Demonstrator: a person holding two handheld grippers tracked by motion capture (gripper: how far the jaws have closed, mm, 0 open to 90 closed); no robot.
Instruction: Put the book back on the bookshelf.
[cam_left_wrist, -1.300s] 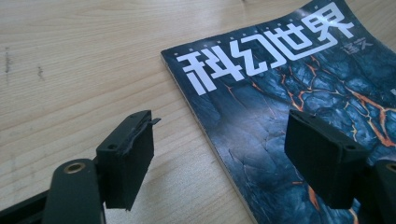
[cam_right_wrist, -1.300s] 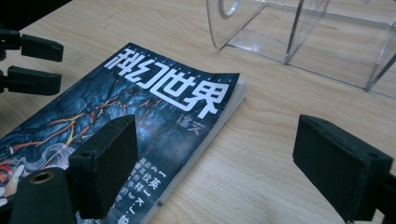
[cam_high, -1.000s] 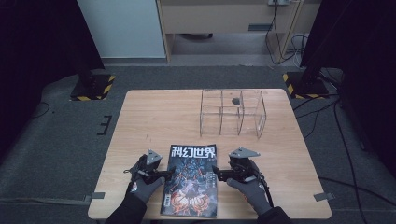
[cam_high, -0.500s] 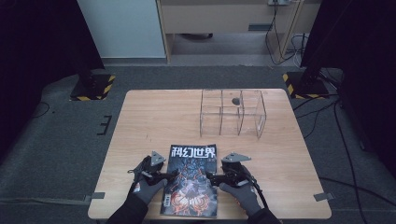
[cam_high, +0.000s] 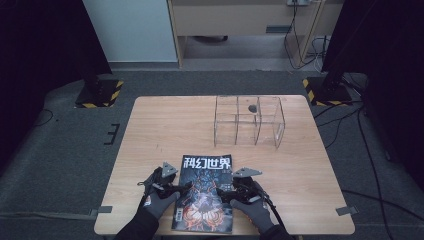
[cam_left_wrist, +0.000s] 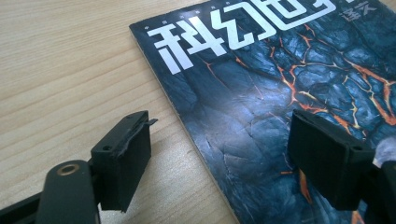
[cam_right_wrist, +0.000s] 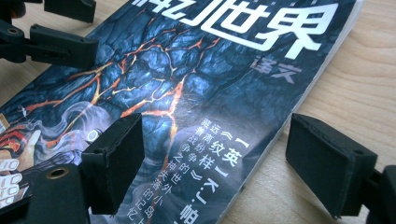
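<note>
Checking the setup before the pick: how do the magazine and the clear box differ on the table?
The magazine lies flat at the table's near edge, between the left gripper and the right gripper; the clear box stands upright farther back, away from both. The magazine is dark and printed; the clear box is see-through, with compartments. Both rest on the wooden table.

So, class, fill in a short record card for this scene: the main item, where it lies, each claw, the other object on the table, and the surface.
Main item: magazine with a dark, lava-patterned cover
Position: flat at the near edge of the table
Left claw: open, jaws straddling the magazine's edge, just been opening
Right claw: open, jaws straddling the opposite edge, just been closing, pads not pressing
Other object: clear box with compartments, far right part of the table
Surface: light wood
</note>
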